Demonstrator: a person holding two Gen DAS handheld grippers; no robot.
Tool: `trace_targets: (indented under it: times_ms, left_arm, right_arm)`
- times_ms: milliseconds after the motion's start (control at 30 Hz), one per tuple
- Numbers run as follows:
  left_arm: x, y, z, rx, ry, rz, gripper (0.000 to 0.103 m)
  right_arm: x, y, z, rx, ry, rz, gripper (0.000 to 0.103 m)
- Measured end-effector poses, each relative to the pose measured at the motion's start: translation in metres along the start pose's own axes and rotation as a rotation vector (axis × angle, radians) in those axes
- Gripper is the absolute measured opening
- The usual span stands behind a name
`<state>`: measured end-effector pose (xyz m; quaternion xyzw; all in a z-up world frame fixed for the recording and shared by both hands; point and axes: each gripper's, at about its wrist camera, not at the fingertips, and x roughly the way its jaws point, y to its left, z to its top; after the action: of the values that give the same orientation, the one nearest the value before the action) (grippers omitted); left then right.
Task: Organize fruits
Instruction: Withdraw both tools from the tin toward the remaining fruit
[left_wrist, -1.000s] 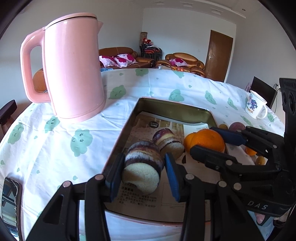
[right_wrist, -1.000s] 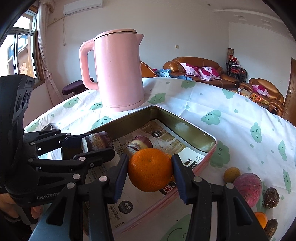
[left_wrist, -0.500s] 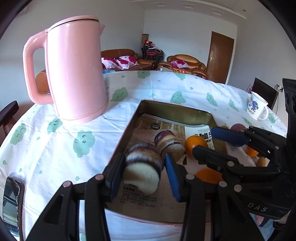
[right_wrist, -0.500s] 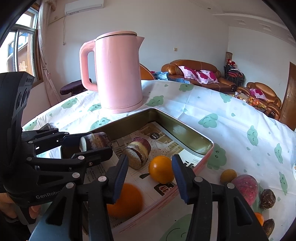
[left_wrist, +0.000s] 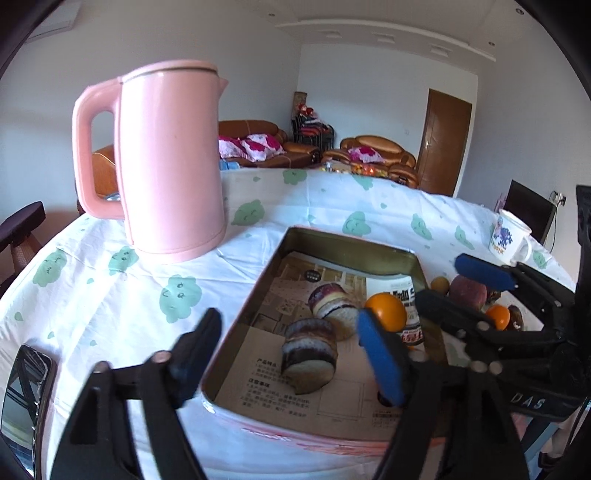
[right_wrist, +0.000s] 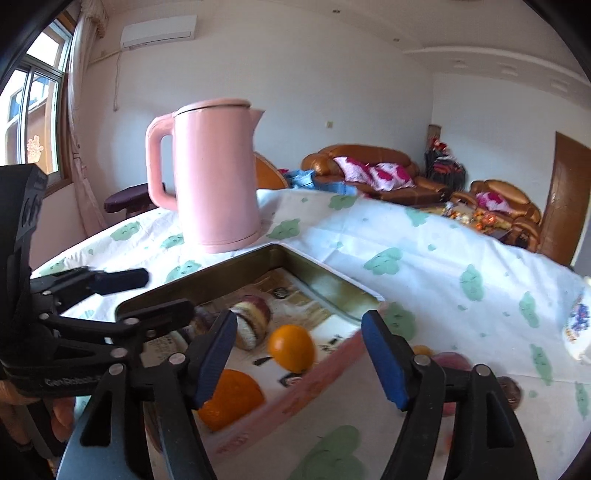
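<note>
2 oranges (right_wrist: 291, 348), 2 cakes (left_wrist: 309, 355), 1 kettle (left_wrist: 170, 162)

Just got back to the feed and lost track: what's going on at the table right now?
A person is sorting fruit into a paper-lined tin tray using a hand-held tool in each hand. The left tool is opening, its pads clear of the purple-and-cream banded piece lying in the tray. The right tool is opening too, with nothing in it; two oranges sit in the tray below. More fruit waits on the tablecloth beside the tray, near a pink kettle.
</note>
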<state>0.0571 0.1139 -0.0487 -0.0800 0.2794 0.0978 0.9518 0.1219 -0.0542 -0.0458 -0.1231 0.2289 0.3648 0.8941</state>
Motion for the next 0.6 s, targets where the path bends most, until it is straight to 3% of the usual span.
trace_targets:
  times_ms: [200, 433, 600]
  left_arm:
    - [-0.019, -0.028, 0.007, 0.030, -0.073, -0.049, 0.093]
    - [-0.021, -0.080, 0.003, 0.104, -0.071, -0.131, 0.093]
    - [-0.020, -0.120, -0.004, 0.172, -0.054, -0.169, 0.093]
  right_arm:
    - [-0.036, -0.049, -0.004, 0.046, -0.021, -0.122, 0.072]
    - [-0.069, -0.112, -0.032, 0.163, 0.025, -0.268, 0.072]
    - [-0.066, -0.131, -0.051, 0.208, 0.100, -0.274, 0.072]
